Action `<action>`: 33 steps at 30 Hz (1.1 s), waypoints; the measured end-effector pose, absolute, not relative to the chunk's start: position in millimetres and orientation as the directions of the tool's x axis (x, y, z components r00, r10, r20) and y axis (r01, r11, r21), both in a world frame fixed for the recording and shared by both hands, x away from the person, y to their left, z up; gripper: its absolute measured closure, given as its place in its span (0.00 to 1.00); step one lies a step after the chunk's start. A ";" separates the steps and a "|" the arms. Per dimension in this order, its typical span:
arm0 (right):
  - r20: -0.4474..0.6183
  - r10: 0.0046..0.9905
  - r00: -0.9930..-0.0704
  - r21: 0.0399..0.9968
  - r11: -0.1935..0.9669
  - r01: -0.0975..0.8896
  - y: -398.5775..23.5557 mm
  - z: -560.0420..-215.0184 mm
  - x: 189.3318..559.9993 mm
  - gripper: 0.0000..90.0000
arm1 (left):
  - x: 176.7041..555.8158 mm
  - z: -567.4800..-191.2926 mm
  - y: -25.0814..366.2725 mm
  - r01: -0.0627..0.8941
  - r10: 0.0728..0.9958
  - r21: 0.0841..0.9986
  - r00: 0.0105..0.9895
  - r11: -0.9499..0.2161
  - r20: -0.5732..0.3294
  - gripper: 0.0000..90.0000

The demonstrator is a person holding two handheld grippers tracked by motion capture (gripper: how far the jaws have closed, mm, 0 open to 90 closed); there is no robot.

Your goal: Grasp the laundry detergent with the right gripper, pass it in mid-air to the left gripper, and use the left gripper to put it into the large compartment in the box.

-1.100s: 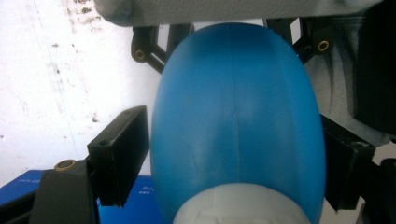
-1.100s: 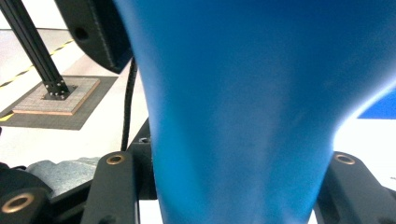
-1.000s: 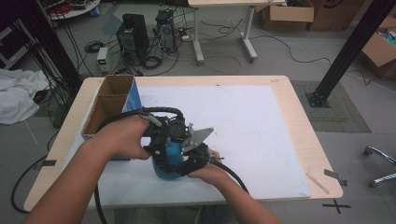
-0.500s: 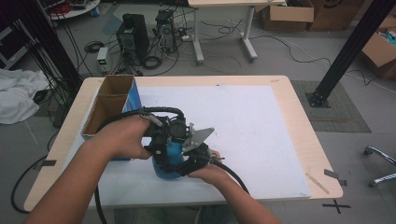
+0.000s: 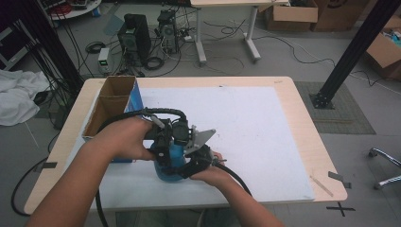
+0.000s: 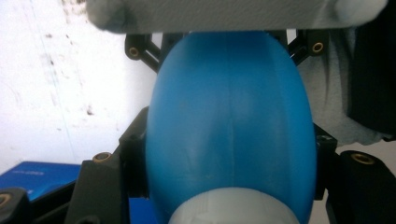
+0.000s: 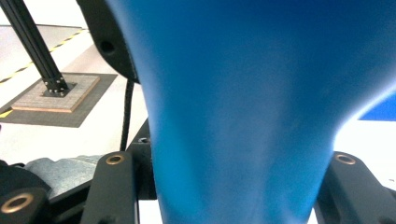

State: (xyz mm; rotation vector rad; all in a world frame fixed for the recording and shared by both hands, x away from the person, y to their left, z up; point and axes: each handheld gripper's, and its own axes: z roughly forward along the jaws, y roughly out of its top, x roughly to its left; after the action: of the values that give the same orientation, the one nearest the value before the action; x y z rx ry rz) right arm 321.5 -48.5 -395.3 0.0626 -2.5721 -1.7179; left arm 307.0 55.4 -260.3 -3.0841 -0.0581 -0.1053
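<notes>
Both grippers are closing in on one blue bottle-shaped object [image 5: 169, 166] standing upright near the table's front edge [image 5: 198, 201] — its long axis is running vertically, just right of the cardboard box [image 5: 111, 106]. The left gripper [image 6: 229, 154] is clamping its rounded body from the left. The right gripper [image 7: 238, 186] is pinching the narrower part from the opposite side — neither hand is nearer.

My table [image 5: 302, 142] stands on grey floor [image 5: 293, 56] — computer towers [image 5: 135, 35], cables, cardboard boxes [image 5: 291, 16] behind it, a black post [image 5: 352, 52] at right, white cloth [image 5: 16, 97] left.
</notes>
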 end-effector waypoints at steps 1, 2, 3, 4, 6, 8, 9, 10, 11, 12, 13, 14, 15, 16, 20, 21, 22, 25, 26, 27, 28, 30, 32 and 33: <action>0.017 -0.060 -0.998 0.924 0.383 -0.007 -48.5 -395.3 321.5 0.49 | 307.0 -260.3 55.4 0.039 0.036 -0.054 0.997 -0.998 0.069 0.43; 0.031 -0.066 -0.997 0.926 0.377 0.004 -48.1 -395.1 321.0 0.49 | 307.1 -260.0 55.6 0.043 0.039 -0.053 0.997 -0.998 0.067 0.43; 0.031 -0.066 -0.997 0.926 0.377 0.004 -48.1 -395.1 321.0 0.49 | 307.4 -260.1 55.7 0.044 0.041 -0.051 0.997 -0.998 0.065 0.43; 0.038 -0.058 -0.998 0.922 0.386 0.012 -47.6 -394.9 320.5 0.49 | 307.8 -260.9 55.6 0.039 0.035 -0.055 0.997 -0.998 0.066 0.43; 0.033 -0.051 -0.998 0.920 0.393 0.010 -47.5 -394.8 320.3 0.48 | 307.9 -261.9 55.6 0.037 0.034 -0.053 0.997 -0.998 0.070 0.43; 0.026 -0.053 -0.998 0.920 0.392 0.003 -46.5 -395.1 322.3 0.48 | 308.8 -262.2 55.1 0.041 0.037 -0.057 0.997 -0.998 0.067 0.43; 0.022 -0.057 -0.998 0.919 0.395 -0.003 -46.5 -395.2 323.2 0.48 | 309.0 -262.5 55.2 0.042 0.038 -0.055 0.997 -0.998 0.067 0.43; 0.030 -0.055 -0.998 0.919 0.394 0.006 -46.4 -395.1 322.9 0.48 | 309.3 -262.7 55.2 0.043 0.039 -0.053 0.997 -0.998 0.065 0.43; 0.043 -0.056 -0.998 0.920 0.392 0.018 -46.5 -395.3 323.3 0.48 | 309.9 -262.5 55.1 0.044 0.041 -0.054 0.997 -0.998 0.061 0.43; 0.062 -0.056 -0.996 0.923 0.384 0.036 -48.0 -395.2 323.6 0.47 | 310.1 -262.9 54.8 0.042 0.038 -0.058 0.997 -0.997 0.066 0.43; 0.062 -0.056 -0.996 0.923 0.384 0.036 -48.0 -395.2 323.6 0.47 | 310.1 -262.9 54.8 0.042 0.038 -0.058 0.997 -0.997 0.066 0.43; 0.073 -0.050 -0.996 0.928 0.370 0.049 -49.9 -394.3 324.3 0.46 | 309.9 -263.4 54.6 0.041 0.037 -0.061 0.997 -0.997 0.070 0.43; 0.073 -0.050 -0.996 0.928 0.370 0.049 -49.9 -394.3 324.3 0.46 | 310.0 -263.8 54.5 0.042 0.037 -0.062 0.997 -0.997 0.074 0.43; 0.082 -0.056 -0.995 0.932 0.359 0.057 -51.6 -393.5 326.2 0.46 | 310.5 -264.0 54.6 0.046 0.041 -0.065 0.997 -0.997 0.072 0.43; 0.094 -0.054 -0.994 0.928 0.366 0.068 -52.2 -394.5 327.8 0.41 | 313.1 -264.0 56.5 0.059 0.055 -0.062 0.996 -0.996 0.069 0.43; 0.094 -0.054 -0.994 0.928 0.366 0.068 -52.2 -394.5 327.8 0.41 | 313.6 -264.0 56.8 0.060 0.056 -0.062 0.996 -0.996 0.068 0.43; 0.091 -0.052 -0.994 0.928 0.367 0.066 -52.4 -395.3 327.7 0.38 | 314.1 -263.7 57.2 0.063 0.058 -0.065 0.996 -0.996 0.068 0.43; 0.094 -0.052 -0.994 0.930 0.362 0.069 -52.9 -395.5 327.6 0.36 | 314.9 -263.2 57.7 0.064 0.060 -0.066 0.996 -0.996 0.067 0.43; 0.090 -0.044 -0.995 0.932 0.357 0.068 -53.8 -394.9 327.0 0.32 | 315.1 -262.4 58.3 0.064 0.059 -0.065 0.996 -0.996 0.069 0.43; 0.090 -0.044 -0.995 0.932 0.357 0.068 -53.8 -394.9 327.0 0.32 | 315.1 -262.4 58.3 0.064 0.059 -0.065 0.996 -0.996 0.069 0.43; 0.087 -0.039 -0.995 0.933 0.355 0.067 -54.7 -394.5 326.6 0.31 | 315.1 -261.6 59.0 0.069 0.064 -0.062 0.995 -0.996 0.070 0.43; 0.094 -0.046 -0.995 0.930 0.361 0.071 -57.1 -393.1 327.1 0.30 | 315.8 -259.5 60.6 0.077 0.073 -0.054 0.995 -0.996 0.072 0.43; 0.105 -0.044 -0.993 0.919 0.385 0.080 -59.8 -391.3 328.6 0.25 | 317.0 -256.1 62.0 0.082 0.077 -0.055 0.994 -0.995 0.075 0.43; 0.118 -0.041 -0.992 0.912 0.401 0.092 -61.9 -390.1 329.5 0.23 | 317.6 -254.7 62.9 0.086 0.082 -0.051 0.994 -0.995 0.077 0.43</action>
State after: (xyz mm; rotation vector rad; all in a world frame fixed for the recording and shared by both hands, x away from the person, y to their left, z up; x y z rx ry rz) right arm 329.5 -61.9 -390.1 -0.0463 -2.5255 -1.6557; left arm 317.6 62.9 -254.7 -3.0824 -0.1297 -0.1159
